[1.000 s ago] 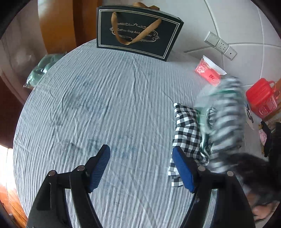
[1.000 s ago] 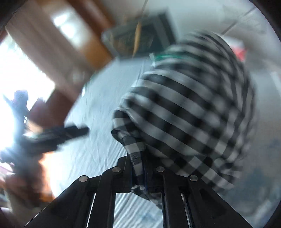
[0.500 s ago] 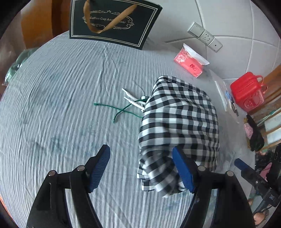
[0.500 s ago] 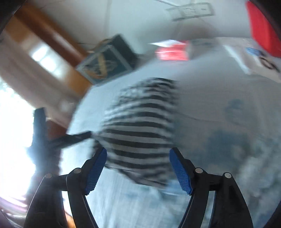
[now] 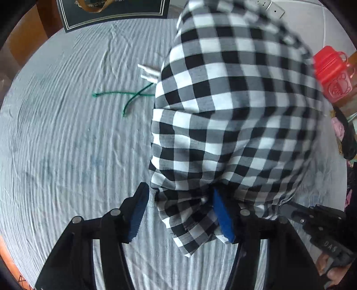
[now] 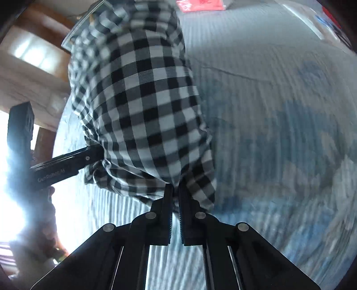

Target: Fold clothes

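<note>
From the left wrist view, the left hand-held gripper has its blue-padded fingers spread apart, with the lower edge of the black-and-white checked garment bunched between them; the pads do not appear to press on the cloth, though the fold hides part of the right pad. The garment rises as a tall mound over the striped grey cloth of the desk. A green cord lies on the cloth just left of the garment, a dark gift bag stands at the far edge, and a red container sits off to the right.

From the right wrist view, the right hand-held gripper has its fingers pinched together on the garment's near hem. The checked cloth stretches up and away from it. The other gripper reaches in at the cloth's left edge
</note>
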`<action>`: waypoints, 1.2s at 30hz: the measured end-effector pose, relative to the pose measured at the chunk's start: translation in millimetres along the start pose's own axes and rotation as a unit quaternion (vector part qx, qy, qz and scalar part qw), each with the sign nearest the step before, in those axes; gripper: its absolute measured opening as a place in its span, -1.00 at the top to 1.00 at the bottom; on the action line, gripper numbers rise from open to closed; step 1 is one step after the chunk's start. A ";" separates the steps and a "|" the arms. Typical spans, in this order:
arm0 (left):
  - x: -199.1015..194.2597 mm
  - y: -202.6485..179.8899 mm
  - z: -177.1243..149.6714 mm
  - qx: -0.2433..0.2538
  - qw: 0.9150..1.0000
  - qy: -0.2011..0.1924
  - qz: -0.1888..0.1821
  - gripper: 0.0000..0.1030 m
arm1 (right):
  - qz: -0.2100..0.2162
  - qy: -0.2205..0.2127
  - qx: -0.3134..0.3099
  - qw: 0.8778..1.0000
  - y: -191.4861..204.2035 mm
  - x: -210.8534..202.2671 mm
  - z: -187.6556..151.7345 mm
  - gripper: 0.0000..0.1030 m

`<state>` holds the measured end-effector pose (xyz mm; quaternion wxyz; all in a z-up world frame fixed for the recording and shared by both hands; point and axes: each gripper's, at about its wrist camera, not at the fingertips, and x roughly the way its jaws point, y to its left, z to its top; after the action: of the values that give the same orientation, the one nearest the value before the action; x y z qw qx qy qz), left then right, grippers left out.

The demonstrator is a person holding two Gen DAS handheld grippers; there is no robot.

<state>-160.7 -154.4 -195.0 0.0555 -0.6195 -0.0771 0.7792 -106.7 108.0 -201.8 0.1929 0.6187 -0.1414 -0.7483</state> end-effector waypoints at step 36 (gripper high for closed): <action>-31.3 10.4 15.2 0.010 0.998 -0.060 -0.021 -0.42 | 0.029 -0.093 0.098 0.990 -37.8 -38.4 35.3 -0.24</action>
<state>-168.4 -171.2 -163.7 0.0731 -0.5696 -0.0858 0.8142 -139.5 158.3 -178.4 0.1393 0.5583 -0.2490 -0.7791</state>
